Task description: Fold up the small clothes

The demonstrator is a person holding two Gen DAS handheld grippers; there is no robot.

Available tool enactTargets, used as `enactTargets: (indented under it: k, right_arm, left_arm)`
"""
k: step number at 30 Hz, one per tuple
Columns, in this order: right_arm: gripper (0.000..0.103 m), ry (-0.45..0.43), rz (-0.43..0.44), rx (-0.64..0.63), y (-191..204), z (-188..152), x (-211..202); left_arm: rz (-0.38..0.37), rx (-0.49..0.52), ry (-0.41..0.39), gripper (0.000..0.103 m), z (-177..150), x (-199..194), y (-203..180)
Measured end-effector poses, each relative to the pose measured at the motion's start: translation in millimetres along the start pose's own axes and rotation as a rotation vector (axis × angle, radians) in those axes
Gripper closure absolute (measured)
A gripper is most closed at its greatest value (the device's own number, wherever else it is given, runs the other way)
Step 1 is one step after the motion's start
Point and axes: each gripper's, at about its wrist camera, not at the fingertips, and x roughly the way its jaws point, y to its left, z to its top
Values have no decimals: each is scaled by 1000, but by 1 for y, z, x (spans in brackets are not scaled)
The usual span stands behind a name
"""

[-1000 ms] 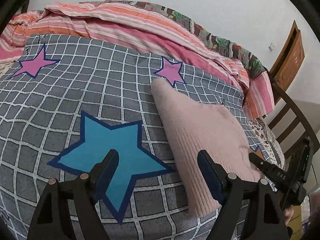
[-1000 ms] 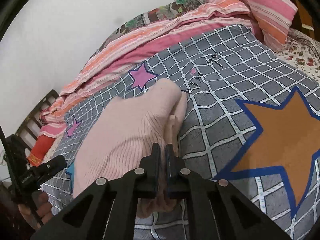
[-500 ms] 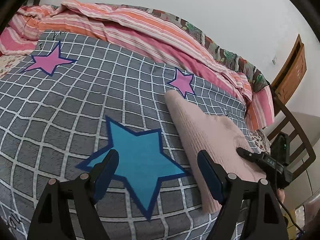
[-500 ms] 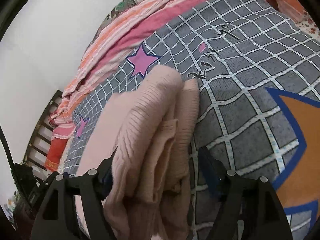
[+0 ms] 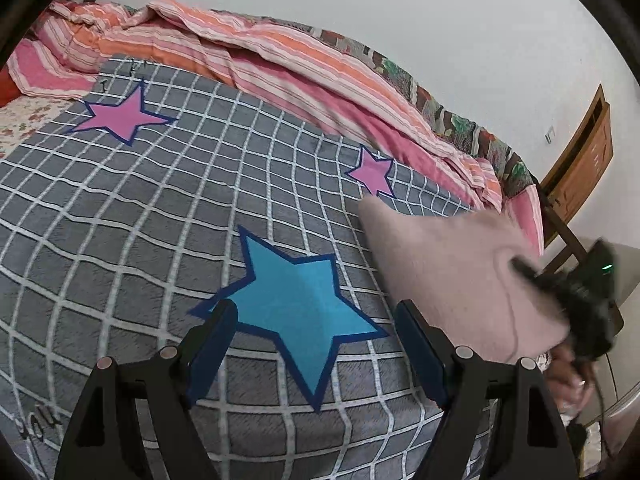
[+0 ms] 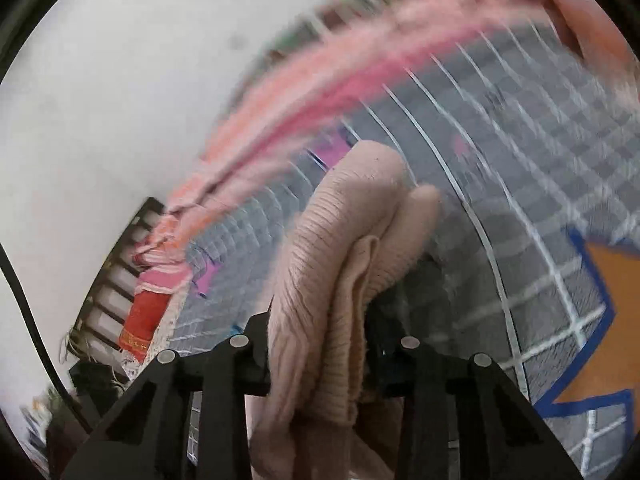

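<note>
Left claw [image 5: 316,344]: fingers spread wide, nothing between them, hovering over the grey checked bedspread [image 5: 160,240]. The blue star [image 5: 296,300] printed on the bedspread sits directly ahead, between the two fingertips [image 5: 216,328].

Right claw [image 6: 320,344]: folded pink knit garment [image 6: 344,264] bunched between its fingers, several ribbed layers stacked in the gap. Fingers look pressed onto the fabric from both sides, pinching it. The rest of the right wrist view is heavily motion-blurred.

In the left wrist view the same pink knit garment [image 5: 452,276] is to the right of the blue star, at the right side of the bed, its near right corner at the blurred right claw [image 5: 576,292]. Whether the garment lies flat on the bedspread or is partly lifted, cannot tell.

Farther out: small pink star [image 5: 374,176] just beyond the garment's far tip, larger pink star [image 5: 120,118] far left. Orange star [image 6: 612,320] on the bedspread, right of the garment in the right wrist view. Striped pink-orange quilt [image 5: 248,56] heaped along the far edge of the bed against the white wall [image 5: 400,8]. Wooden chair [image 5: 560,224] at far right, wooden door [image 5: 588,152] behind it.
</note>
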Motion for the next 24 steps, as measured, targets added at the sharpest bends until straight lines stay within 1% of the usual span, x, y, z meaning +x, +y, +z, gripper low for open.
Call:
enactTargets:
  k: [2, 4, 8, 10, 13, 16, 18, 19, 21, 23, 24]
  right_arm:
    - [69, -40, -52, -67, 25, 5, -14]
    - [69, -45, -110, -109, 45, 11, -22]
    - [70, -17, -193, -144, 67, 22, -16]
    - [70, -2, -210, -146, 74, 24, -10]
    - [71, 2, -201, -174, 94, 24, 5]
    - [72, 14, -163, -191, 119, 26, 25]
    - [72, 17, -119, -185, 130, 30, 37]
    - [72, 17, -83, -166, 134, 34, 42]
    - [73, 6, 37, -85, 130, 40, 49]
    - [73, -7, 144, 7, 115, 41, 56]
    - [73, -10, 181, 59, 101, 37, 63]
  left_arm:
    - [-4, -11, -5, 23, 0, -5, 5]
    - [-17, -26, -17, 23, 0, -9, 9]
    - [-36, -45, -28, 24, -2, -14, 16]
    - [-42, -48, -27, 24, -3, -15, 19]
    - [-40, -54, -33, 24, -4, -18, 22]
    - [-40, -61, -24, 24, -3, -17, 26]
    - [-32, -52, -23, 24, -2, -17, 27]
    - [-27, -47, -24, 24, -1, -18, 27]
    - [-21, -43, -26, 24, -2, -18, 29]
    - [-20, -40, -20, 24, -3, -17, 30]
    - [-15, -37, -10, 24, -4, -15, 30]
